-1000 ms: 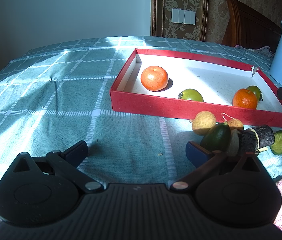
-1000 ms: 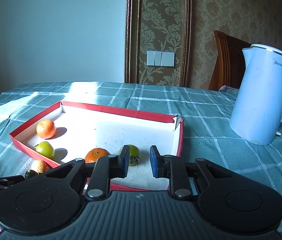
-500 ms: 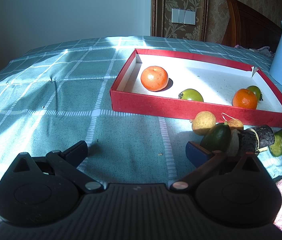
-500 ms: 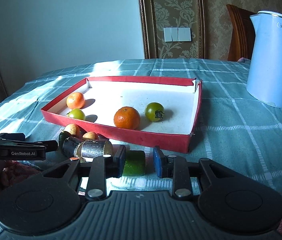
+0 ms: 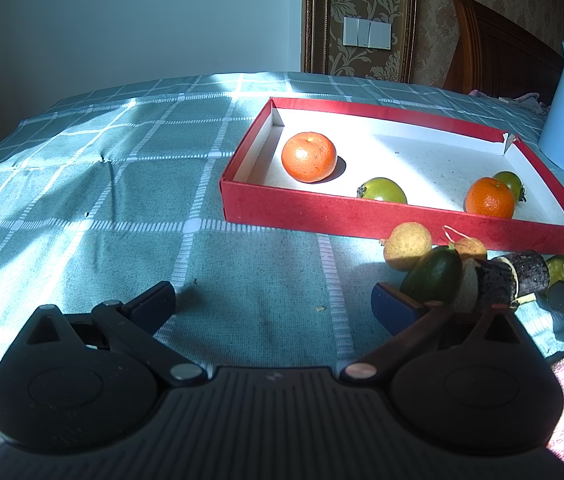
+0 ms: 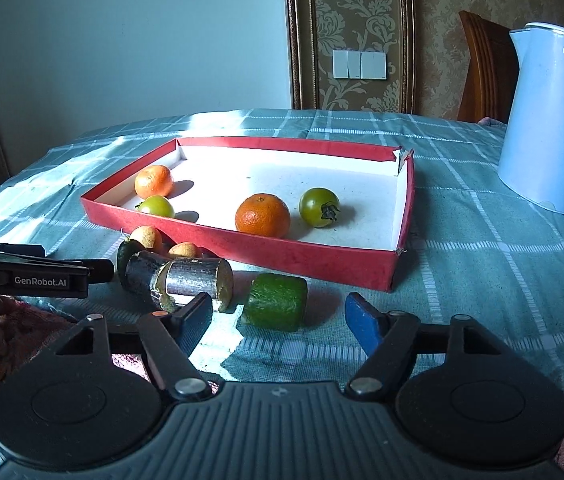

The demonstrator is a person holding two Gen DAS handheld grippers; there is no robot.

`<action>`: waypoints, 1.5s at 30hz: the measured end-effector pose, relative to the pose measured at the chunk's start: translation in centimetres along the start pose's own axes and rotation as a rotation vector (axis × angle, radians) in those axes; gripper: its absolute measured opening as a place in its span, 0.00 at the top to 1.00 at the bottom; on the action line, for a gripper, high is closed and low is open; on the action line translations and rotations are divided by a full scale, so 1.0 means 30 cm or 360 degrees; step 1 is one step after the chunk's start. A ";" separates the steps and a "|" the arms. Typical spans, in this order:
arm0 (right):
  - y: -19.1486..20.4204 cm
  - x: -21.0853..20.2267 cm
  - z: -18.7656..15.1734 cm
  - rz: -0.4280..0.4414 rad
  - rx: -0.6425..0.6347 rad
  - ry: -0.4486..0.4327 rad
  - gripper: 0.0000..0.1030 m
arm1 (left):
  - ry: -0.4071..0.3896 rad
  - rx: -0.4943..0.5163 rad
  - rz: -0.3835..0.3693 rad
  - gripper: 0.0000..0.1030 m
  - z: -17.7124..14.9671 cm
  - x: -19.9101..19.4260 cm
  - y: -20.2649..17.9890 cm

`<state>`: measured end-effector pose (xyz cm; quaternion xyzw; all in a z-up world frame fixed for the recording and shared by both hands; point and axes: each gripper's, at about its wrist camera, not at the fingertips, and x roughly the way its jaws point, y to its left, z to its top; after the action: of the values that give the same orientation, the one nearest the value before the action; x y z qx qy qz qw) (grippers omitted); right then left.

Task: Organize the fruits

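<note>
Red box [image 6: 282, 256] holds two oranges and two green tomatoes; just before its front wall lies a green chunk [image 6: 276, 301], between the right gripper's [image 6: 278, 318] spread fingers. Left gripper [image 5: 274, 300] fingers spread too.

Light: hard sunlight falls across the tablecloth [image 6: 481, 248] in bright bands, the rest in cool blue shade.
Glare: the white floor of the red tray [image 5: 441, 160] is nearly blown out.
Shadows: short, sharp ones lie beside each tangerine [image 5: 309, 156].
Wall: dim and even.
Distortion: strong fisheye bending at the edges, corners dark.
Focus: sharp throughout, no motion blur.
</note>
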<state>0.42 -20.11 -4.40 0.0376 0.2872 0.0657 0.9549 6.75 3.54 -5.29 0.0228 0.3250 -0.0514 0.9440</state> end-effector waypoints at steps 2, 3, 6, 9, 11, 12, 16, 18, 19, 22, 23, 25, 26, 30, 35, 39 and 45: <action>-0.006 0.008 0.002 -0.0012 0.0015 0.0002 0.40 | 0.0000 0.0000 0.0000 0.00 0.000 0.000 0.000; -0.007 0.011 0.002 -0.0013 0.0018 0.0003 0.40 | 0.0000 0.0000 0.0000 0.00 0.000 0.000 0.000; -0.010 0.026 -0.003 -0.0001 0.0027 0.0015 0.56 | 0.0000 0.0000 0.0000 0.00 0.000 0.001 0.000; 0.006 0.034 -0.012 0.0025 0.0009 0.0006 0.69 | 0.0000 0.0000 0.0000 0.00 0.000 0.001 0.000; 0.011 0.022 -0.012 0.0027 0.0007 -0.0026 0.70 | 0.0000 0.0000 0.0000 0.00 -0.001 0.001 0.000; 0.008 0.013 -0.009 0.0040 0.0010 -0.0038 0.70 | 0.0000 0.0000 0.0000 0.00 0.000 0.001 0.000; 0.015 -0.038 0.033 -0.0021 -0.0070 -0.0157 0.70 | 0.0000 0.0000 0.0000 0.00 0.000 0.001 0.000; 0.013 -0.044 0.063 -0.0059 -0.0094 -0.0200 0.70 | 0.0000 0.0000 0.0000 0.00 -0.001 0.001 0.000; 0.007 -0.035 0.087 -0.0082 -0.0096 -0.0223 0.70 | 0.0000 0.0000 0.0000 0.00 -0.001 0.001 0.000; -0.017 0.024 0.142 -0.0153 -0.0095 -0.0210 0.70 | 0.0000 0.0000 0.0000 0.00 -0.001 0.001 0.000; -0.028 0.051 0.156 -0.0172 -0.0085 -0.0189 0.70 | 0.0000 0.0000 0.0000 0.00 -0.001 0.001 0.001; -0.049 0.116 0.178 -0.0186 -0.0074 -0.0087 0.70 | 0.0000 0.0000 0.0000 0.00 -0.001 0.001 0.000; -0.060 0.137 0.184 -0.0174 -0.0049 -0.0060 0.70 | 0.0000 0.0000 0.0000 0.00 0.000 0.001 0.001; -0.080 0.192 0.200 -0.0180 0.0004 -0.0002 0.70 | 0.0000 0.0000 0.0000 0.00 -0.001 0.001 0.000; -0.081 0.226 0.210 -0.0210 0.0022 0.0025 0.70 | 0.0000 0.0000 0.0000 0.00 0.000 0.001 0.000; -0.092 0.237 0.199 -0.0200 0.0056 0.0061 0.70 | 0.0000 0.0000 0.0000 0.00 0.000 0.001 0.000; -0.088 0.236 0.198 -0.0185 0.0045 0.0069 0.64 | 0.0000 0.0000 0.0000 0.00 0.000 0.001 0.000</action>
<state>9.83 -21.87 -3.60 0.0328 0.3105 0.0068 0.9500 6.75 3.53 -5.31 0.0228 0.3250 -0.0515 0.9440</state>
